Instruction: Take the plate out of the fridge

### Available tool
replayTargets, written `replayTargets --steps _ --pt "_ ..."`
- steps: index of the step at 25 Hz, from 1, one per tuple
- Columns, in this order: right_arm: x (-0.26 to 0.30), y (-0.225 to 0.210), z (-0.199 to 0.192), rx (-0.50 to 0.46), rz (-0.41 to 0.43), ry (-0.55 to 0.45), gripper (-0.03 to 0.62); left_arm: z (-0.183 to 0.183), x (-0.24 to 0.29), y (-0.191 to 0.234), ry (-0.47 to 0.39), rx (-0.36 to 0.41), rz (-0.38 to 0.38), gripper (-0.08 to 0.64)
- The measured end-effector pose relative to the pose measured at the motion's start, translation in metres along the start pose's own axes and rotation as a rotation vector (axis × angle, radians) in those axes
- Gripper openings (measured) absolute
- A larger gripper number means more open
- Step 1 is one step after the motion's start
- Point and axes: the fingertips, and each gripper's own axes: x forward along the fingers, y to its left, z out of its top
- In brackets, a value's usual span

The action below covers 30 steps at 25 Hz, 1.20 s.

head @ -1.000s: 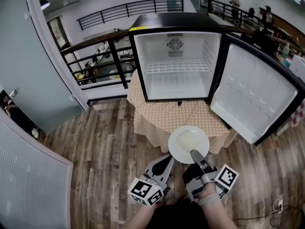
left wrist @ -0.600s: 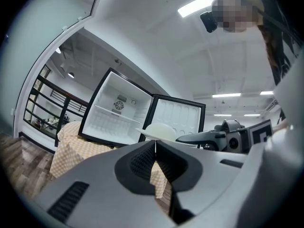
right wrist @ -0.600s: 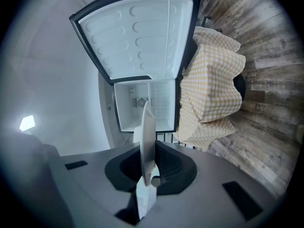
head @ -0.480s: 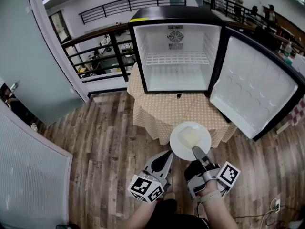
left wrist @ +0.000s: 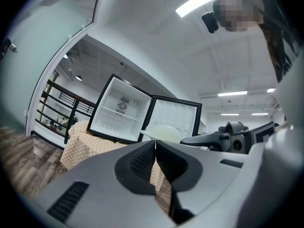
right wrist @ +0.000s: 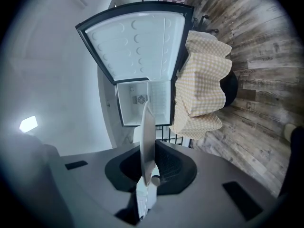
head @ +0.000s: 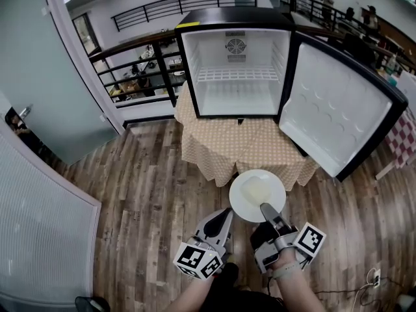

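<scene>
The right claw (head: 267, 210) grips the rim of the white plate (head: 255, 188), outside the fridge. Beside it, the left claw (head: 226, 214) is closed on nothing. Beyond, the mini fridge (head: 231, 19) stands open on the cloth-covered surface (head: 240, 153), showing only a wire shelf (head: 237, 75).

The fridge (head: 237, 64) stands at the table's (head: 240, 149) back edge, with its door (head: 338, 109) swung out past the right edge. The plate (head: 257, 195) is off the front edge, over the floor (head: 149, 194), its near rim in the right gripper (head: 265, 208). The left gripper (head: 227, 214) is just left of it.
</scene>
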Motion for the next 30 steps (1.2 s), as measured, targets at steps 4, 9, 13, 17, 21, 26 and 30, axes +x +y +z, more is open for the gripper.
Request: replayTargets --steps 4,9,13,17,21,26,30 --pt "-0.019 0.004 -0.005 -0.004 0.01 0.013 0.052 -0.002 -0.011 -0.018 -0.005 0.005 0.001 0.012" --pt "-0.039 0.011 -0.013 -0.006 0.024 0.027 0.052 0.0 -0.025 -0.036 -0.017 0.016 0.008 0.014" --pt "-0.053 0.015 -0.018 -0.007 0.036 0.031 0.052 0.0 -0.035 -0.047 -0.025 0.025 0.005 0.012" --pt "-0.067 0.018 -0.025 -0.002 0.046 0.035 0.052 0.0 -0.046 -0.056 -0.033 0.029 0.007 0.012" --pt "-0.081 0.022 -0.033 0.001 0.057 0.038 0.052 0.002 -0.058 -0.065 -0.042 0.032 0.013 0.012" --pt "-0.101 0.024 -0.038 0.004 0.06 0.034 0.052 -0.001 -0.068 -0.079 -0.047 0.025 0.013 0.012" --pt "-0.117 0.023 -0.044 0.013 0.056 0.032 0.052 -0.004 -0.078 -0.089 -0.044 0.021 0.011 0.012"
